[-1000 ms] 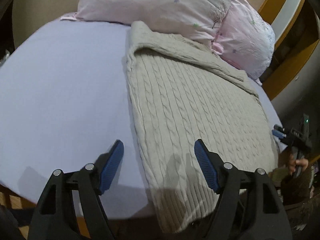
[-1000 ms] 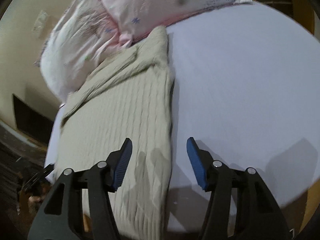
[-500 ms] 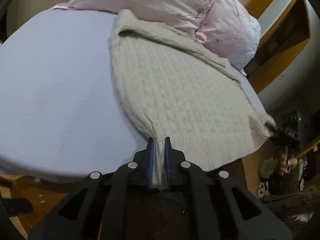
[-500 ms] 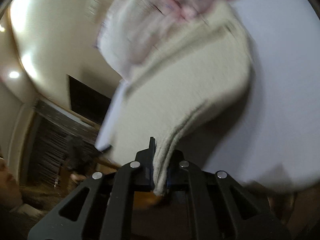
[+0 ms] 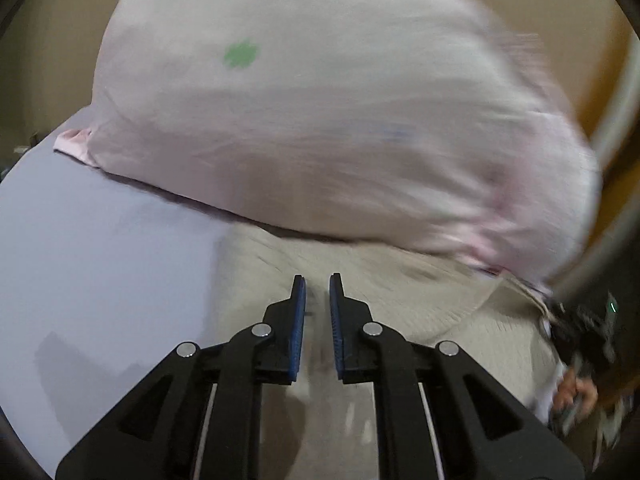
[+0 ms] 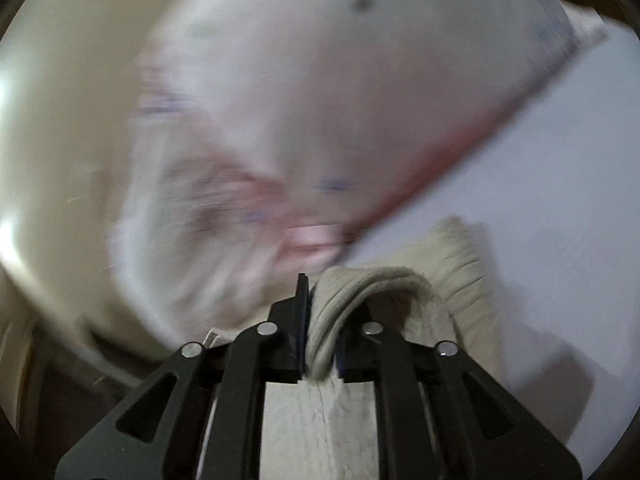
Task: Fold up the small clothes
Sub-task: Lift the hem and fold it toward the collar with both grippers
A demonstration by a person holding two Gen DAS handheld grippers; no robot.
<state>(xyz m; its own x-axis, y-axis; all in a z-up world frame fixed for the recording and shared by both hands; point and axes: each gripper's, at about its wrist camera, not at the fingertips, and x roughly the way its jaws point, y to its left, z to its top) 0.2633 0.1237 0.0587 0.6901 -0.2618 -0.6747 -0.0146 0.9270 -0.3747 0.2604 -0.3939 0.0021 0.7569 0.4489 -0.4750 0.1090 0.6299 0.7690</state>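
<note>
On the left I see the purple bed sheet [image 5: 92,248]. The beige knit sweater [image 5: 400,292] lies on the bed, touching the front edge of the big pink pillow [image 5: 320,120].

My left gripper [image 5: 317,316] is over the sweater near the pillow. Its jaws are a little apart, and I see no cloth pinched between them.

My right gripper [image 6: 321,320] has its jaws clamped on a thick folded edge of the sweater [image 6: 344,300], just in front of the pillow [image 6: 320,100].

I think I am laying the hem up by the pillow. I should line up the edges, lay them flat, then let go gently.

I see no boxes or baskets.
</note>
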